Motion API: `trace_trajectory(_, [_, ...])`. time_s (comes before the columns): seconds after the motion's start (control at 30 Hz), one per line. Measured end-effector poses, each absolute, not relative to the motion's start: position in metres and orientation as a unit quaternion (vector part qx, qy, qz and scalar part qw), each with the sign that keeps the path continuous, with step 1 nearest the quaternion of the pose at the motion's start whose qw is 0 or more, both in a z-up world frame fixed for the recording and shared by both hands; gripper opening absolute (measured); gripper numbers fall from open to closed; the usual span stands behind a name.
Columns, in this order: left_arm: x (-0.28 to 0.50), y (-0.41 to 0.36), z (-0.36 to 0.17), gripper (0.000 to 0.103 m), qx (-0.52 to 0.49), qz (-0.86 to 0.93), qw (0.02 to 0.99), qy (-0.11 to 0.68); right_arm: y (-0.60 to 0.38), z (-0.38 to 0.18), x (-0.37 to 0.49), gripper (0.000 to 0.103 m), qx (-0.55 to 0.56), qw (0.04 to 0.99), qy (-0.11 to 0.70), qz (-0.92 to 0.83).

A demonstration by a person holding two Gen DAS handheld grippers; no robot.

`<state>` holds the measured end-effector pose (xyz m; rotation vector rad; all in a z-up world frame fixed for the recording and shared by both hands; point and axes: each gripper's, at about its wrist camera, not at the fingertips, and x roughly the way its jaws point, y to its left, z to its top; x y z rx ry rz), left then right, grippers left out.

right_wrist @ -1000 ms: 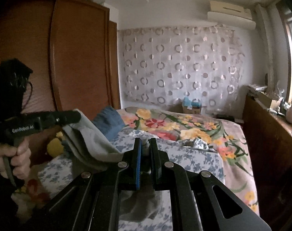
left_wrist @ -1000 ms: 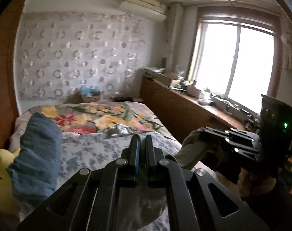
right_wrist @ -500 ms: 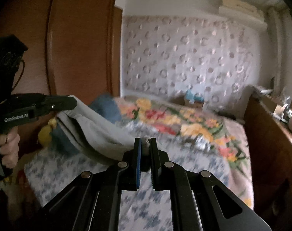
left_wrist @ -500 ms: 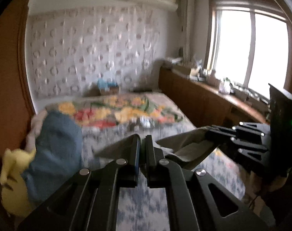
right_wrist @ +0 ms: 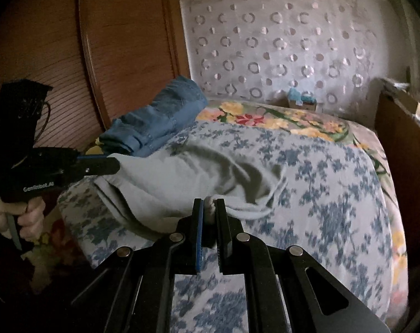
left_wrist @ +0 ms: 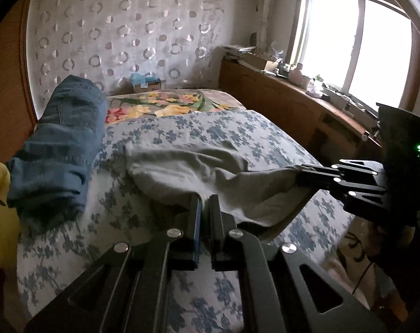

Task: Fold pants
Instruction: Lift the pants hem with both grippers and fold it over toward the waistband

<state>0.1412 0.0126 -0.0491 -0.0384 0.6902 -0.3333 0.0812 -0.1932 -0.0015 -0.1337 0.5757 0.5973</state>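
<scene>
The grey pants [left_wrist: 198,163] lie spread across the near part of the bed [left_wrist: 265,138], on its blue-flowered sheet, with their near edge lifted off the sheet and stretched between the two grippers. The far part of the pants rests rumpled on the sheet toward the middle of the bed.

The left gripper [left_wrist: 205,198] has its jaws drawn together on the near edge of the pants; the cloth runs into the narrow gap between its fingers. Seen from the right wrist camera, this same gripper [right_wrist: 114,165] sits at the left side of the bed, with a corner of the pants pinched at its tip, and a hand [right_wrist: 21,216] wraps its handle below.

The right gripper [right_wrist: 209,205] is also clamped on the pants: a bunched bit of pale cloth shows squeezed between its fingers. From the left wrist camera it [left_wrist: 298,176] reaches in from the right side of the bed, with the pants pulled into a taut fold up to its tip.

A folded pair of blue jeans [left_wrist: 60,144] lies along the left side of the bed, beside the pants. A flowered blanket [left_wrist: 165,105] covers the far end of the bed, beyond the pants. A wooden wardrobe [right_wrist: 99,55] stands left of the bed, and a window [left_wrist: 356,47] is on the right of the bed.
</scene>
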Motion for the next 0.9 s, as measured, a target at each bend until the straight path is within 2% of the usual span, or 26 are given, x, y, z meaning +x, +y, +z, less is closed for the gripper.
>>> trace_trajectory(0.23, [0.118,0.013,-0.06,0.006,-0.048,-0.182,0.922,0.339,-0.212,-0.019,0.052,0.008,-0.041,0.918,0.279,0.28])
trace_trajectory(0.9, [0.069,0.006,-0.077,0.006,-0.039,-0.172,0.925,0.336,-0.223,-0.036,0.001,0.008,-0.024,0.918,0.28,0.278])
